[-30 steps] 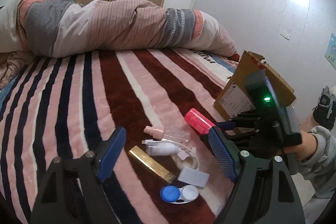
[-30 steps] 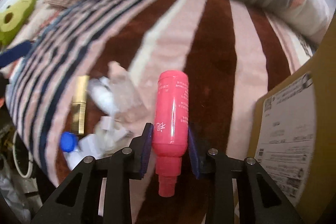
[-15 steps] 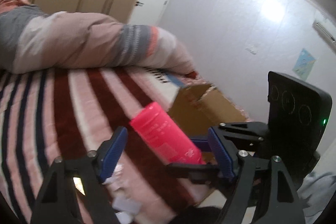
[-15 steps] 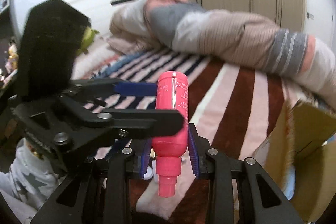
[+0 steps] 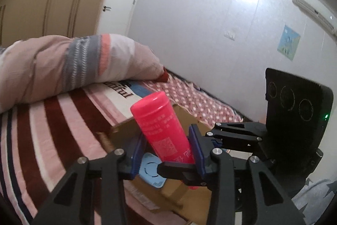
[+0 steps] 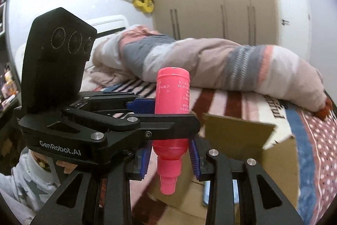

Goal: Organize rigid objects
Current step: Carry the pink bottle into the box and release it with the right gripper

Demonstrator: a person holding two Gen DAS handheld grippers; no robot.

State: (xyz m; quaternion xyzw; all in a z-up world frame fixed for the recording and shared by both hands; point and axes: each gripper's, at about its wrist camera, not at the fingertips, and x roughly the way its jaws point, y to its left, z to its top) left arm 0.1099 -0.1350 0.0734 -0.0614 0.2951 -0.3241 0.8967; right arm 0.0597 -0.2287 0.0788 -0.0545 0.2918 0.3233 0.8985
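Both jaw pairs clamp the pink bottle [image 6: 171, 119]: left gripper [image 5: 166, 149], right gripper [image 6: 169, 158]; mistimed release could drop it outside the cardboard box [image 6: 273, 161].

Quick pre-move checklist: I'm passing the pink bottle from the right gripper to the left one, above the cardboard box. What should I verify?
1. Right gripper clamped on the pink bottle near its neck: ok.
2. Left gripper pads on either side of the bottle's body: ok.
3. Left pads pressing firmly enough to release the right: cannot tell.
4. Cardboard box open, flap up: ok.
5. Room inside the box beside the light-blue item: cannot tell.
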